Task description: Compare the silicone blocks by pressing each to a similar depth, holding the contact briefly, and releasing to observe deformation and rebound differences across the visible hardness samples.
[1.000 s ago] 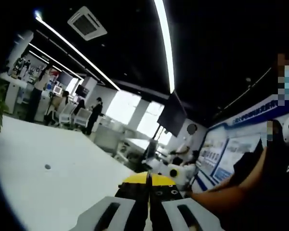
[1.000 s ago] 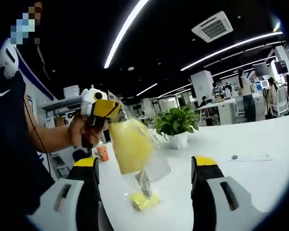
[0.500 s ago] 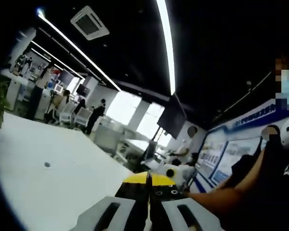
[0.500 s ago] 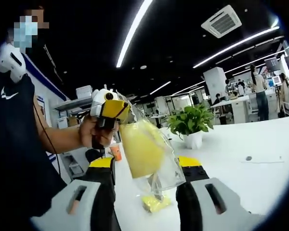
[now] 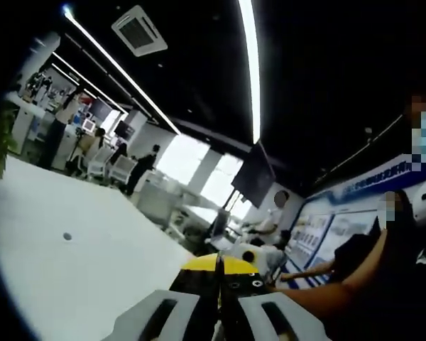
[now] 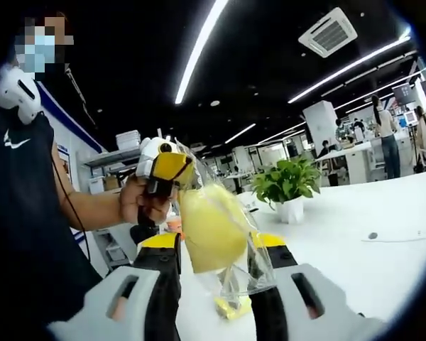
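A clear plastic bag (image 6: 248, 266) with a pale yellow silicone block (image 6: 211, 227) inside hangs in the air in the right gripper view. My left gripper (image 6: 169, 168), held by a hand (image 6: 136, 202), is shut on the bag's top edge. My right gripper (image 6: 216, 245) has its jaws against both sides of the bag, level with the block's lower half. A small yellow piece (image 6: 231, 307) lies on the white table (image 6: 355, 241) below the bag. In the left gripper view my left gripper (image 5: 219, 266) has its yellow-tipped jaws pressed together; the bag is hidden there.
A potted green plant (image 6: 287, 190) stands on the table behind the bag. The person's dark sleeve and body (image 6: 21, 227) are at the left. A small dark spot (image 5: 67, 236) marks the white table (image 5: 71, 277). Desks, chairs and people stand far off.
My right gripper's jaws have drawn together from wide apart until they meet the bag's sides. The left gripper keeps hold of the bag's top.
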A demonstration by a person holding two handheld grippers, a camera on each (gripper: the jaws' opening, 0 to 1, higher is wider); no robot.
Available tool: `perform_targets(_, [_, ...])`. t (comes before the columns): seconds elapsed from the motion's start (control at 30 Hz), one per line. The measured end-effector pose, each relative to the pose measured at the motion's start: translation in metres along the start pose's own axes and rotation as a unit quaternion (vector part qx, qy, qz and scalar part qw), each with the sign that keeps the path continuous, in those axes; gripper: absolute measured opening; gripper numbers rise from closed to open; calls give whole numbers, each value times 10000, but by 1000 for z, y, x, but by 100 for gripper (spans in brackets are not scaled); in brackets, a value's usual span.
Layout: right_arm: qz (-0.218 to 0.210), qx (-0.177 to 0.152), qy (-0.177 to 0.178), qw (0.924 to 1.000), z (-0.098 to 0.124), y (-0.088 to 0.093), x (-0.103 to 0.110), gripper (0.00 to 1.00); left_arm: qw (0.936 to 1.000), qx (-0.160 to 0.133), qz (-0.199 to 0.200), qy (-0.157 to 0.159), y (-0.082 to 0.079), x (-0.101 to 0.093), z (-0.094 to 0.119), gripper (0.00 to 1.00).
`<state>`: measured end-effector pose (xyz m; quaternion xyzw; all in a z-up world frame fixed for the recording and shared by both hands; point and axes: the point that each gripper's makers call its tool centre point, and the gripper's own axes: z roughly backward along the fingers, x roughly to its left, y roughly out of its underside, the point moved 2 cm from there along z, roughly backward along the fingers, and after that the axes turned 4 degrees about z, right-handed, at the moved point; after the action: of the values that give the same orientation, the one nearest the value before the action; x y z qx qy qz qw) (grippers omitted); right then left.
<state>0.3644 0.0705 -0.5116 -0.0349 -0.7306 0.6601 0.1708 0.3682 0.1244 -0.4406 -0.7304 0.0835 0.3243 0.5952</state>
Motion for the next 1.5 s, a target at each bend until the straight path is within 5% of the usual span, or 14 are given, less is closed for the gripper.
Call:
perform_targets(0.57, [-202,234,-194,9993,-2,1,8,13,9999,-68,112,7,0,6,6,0])
perform_targets(1.0, [-489,705,-162,9962,-3,8,9,5,9999,117,108,-63,6,15,11,0])
perform_targets(1.3, [-555,862,-149,9946,2,4,10,1,9992,74,-394,-46,8,12,8,0])
perform_targets(1.37, [-549,892,-147,9944,3,3,8,1,9969,27,-780,-56,7,12,7,0])
perform_targets(1.5, [-474,1056,-122,9932,1,8,9,1,9970,210,-726,-161,13,15,10,1])
